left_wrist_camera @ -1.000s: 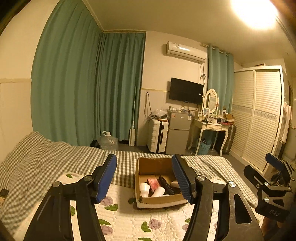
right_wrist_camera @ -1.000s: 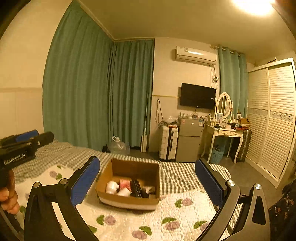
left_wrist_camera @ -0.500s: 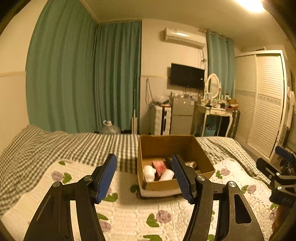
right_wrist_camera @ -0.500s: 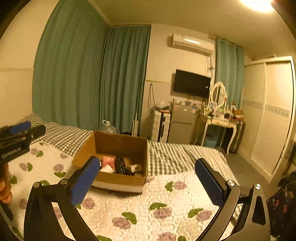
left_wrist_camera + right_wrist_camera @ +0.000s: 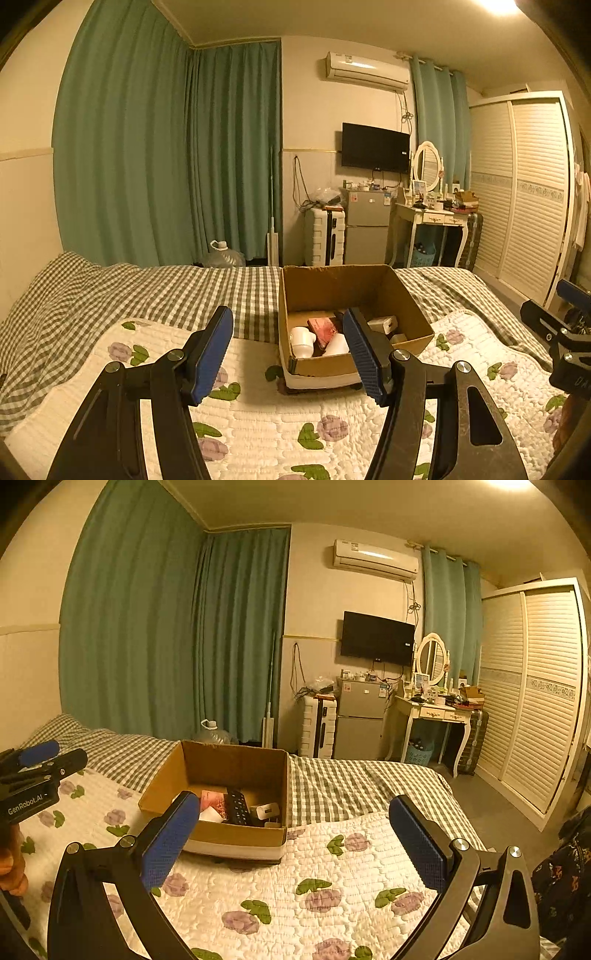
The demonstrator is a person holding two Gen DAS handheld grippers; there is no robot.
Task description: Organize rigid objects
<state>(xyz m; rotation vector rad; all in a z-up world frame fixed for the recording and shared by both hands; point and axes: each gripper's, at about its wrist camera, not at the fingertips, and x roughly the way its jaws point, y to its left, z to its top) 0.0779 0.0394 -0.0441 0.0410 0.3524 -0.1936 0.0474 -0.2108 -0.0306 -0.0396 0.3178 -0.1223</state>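
While both grippers hang above the white quilted bedspread with purple flowers (image 5: 332, 878), I note my left gripper (image 5: 288, 350) spread wide and holding nothing, my right gripper (image 5: 291, 834) likewise spread and empty. The open brown cardboard box (image 5: 229, 834) sits ahead of the left gripper and ahead-left of the right. Inside lie a white plastic cup (image 5: 300, 338), a red flat packet (image 5: 322, 326), a black remote control (image 5: 236, 806) and a white rectangular adapter (image 5: 266, 809), gathered together, presumably to keep them contained. Whether they are sorted or awaiting removal, I cannot judge.
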